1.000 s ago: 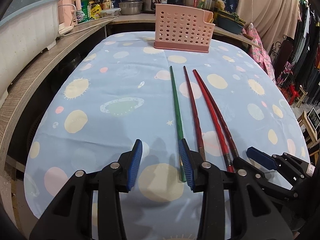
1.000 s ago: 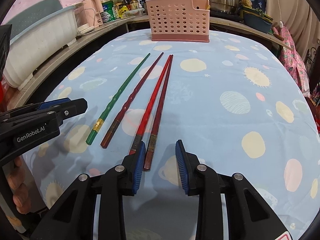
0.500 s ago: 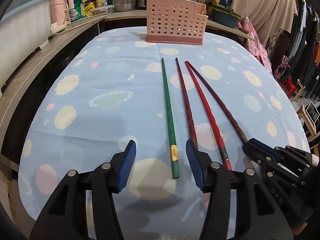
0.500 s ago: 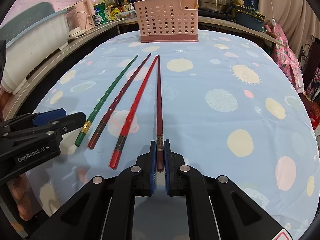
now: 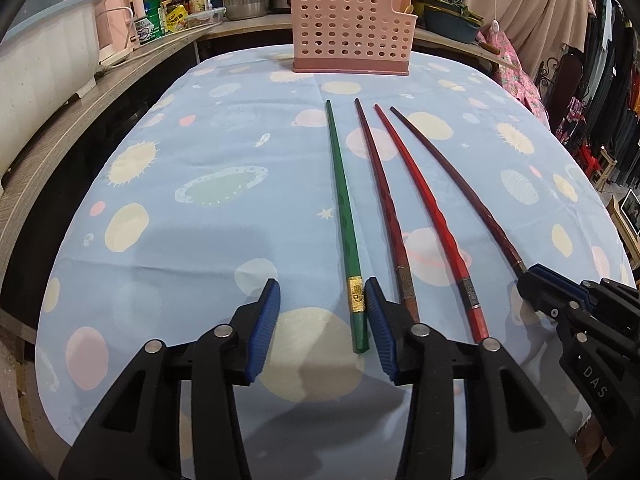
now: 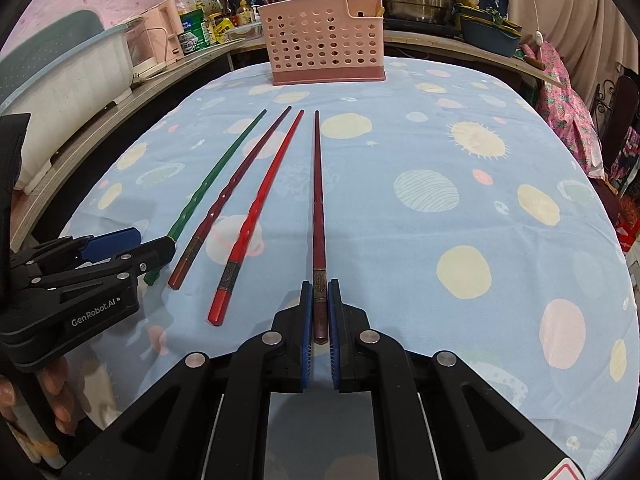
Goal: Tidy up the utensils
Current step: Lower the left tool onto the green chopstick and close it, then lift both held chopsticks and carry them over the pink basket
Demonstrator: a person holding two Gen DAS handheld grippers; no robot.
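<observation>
Right wrist view, lower centre of frame: right gripper point(image 6: 319, 316) clamped on the butt end of the dark maroon chopstick point(image 6: 318, 200), shaft running up-frame toward the pink perforated holder point(image 6: 324, 46) at top centre. Left of it on the blue planet-print cloth point(image 6: 440, 200): bright red chopstick point(image 6: 260, 208), dark red chopstick point(image 6: 236, 184), green chopstick point(image 6: 212, 176).

Left wrist view, lower centre: left gripper point(image 5: 322, 324), fingers wide apart, green chopstick's butt lying between them, just beside the right-hand pad.

Step in hand, judged: lift the clamped stick and carry it to the holder. Raise it level and tip-first, clear of the bright red neighbour.

Not determinable: whether the clamped stick is off the cloth; holder's inner compartments and contents; objects behind its rim, blurred among counter clutter.
</observation>
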